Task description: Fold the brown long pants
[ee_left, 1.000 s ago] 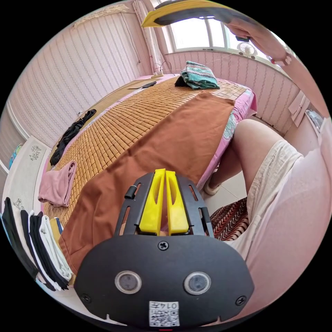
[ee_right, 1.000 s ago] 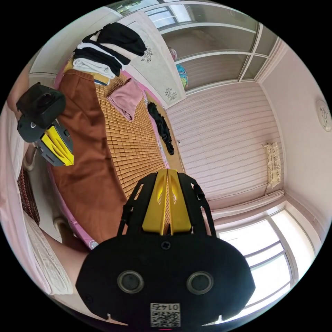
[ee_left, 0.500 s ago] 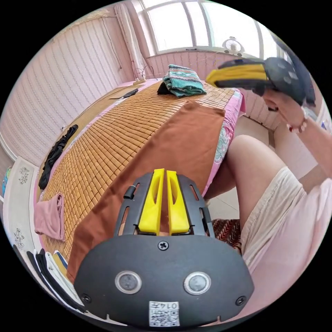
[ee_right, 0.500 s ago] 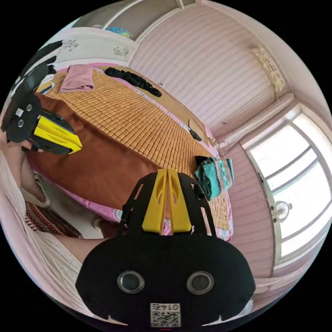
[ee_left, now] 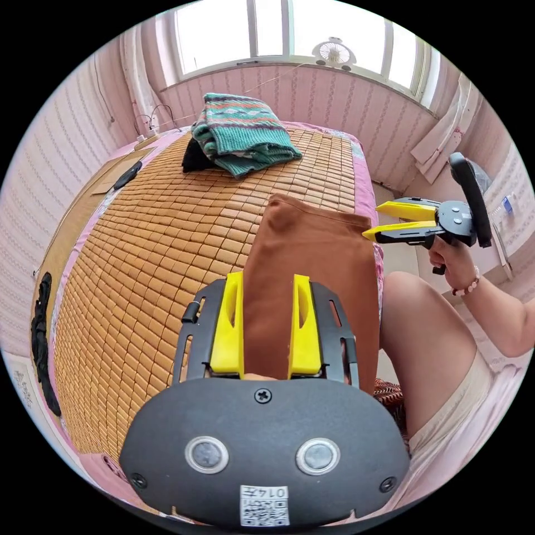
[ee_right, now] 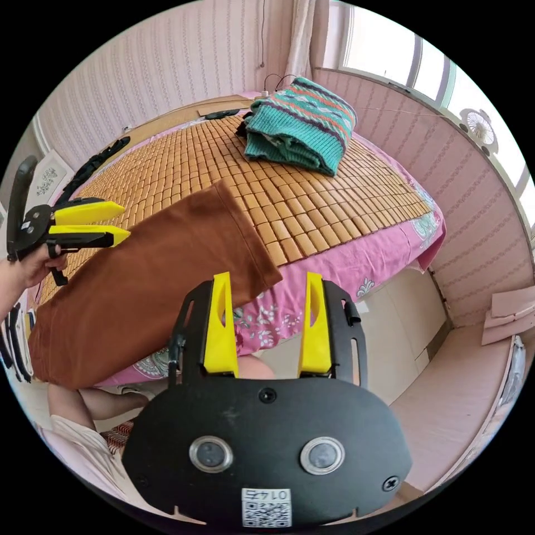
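Left gripper (ee_left: 266,326), lower centre of the left gripper view: jaws spread, nothing between them, held above the brown long pants (ee_left: 312,267). These lie flat along the mat's right edge, running from frame centre toward the bottom. Right gripper (ee_left: 390,223), centre right, is held in a hand (ee_left: 454,267), jaws parted. Green sweater (ee_left: 239,131) lies upper centre on the bamboo mat (ee_left: 150,251).

Right gripper (ee_right: 268,329), lower centre of the right gripper view: jaws spread, empty, off the bed edge. Brown long pants (ee_right: 150,284) extend from centre to lower left. Left gripper (ee_right: 108,223), centre left, jaws parted. Green sweater (ee_right: 301,125) sits upper centre.
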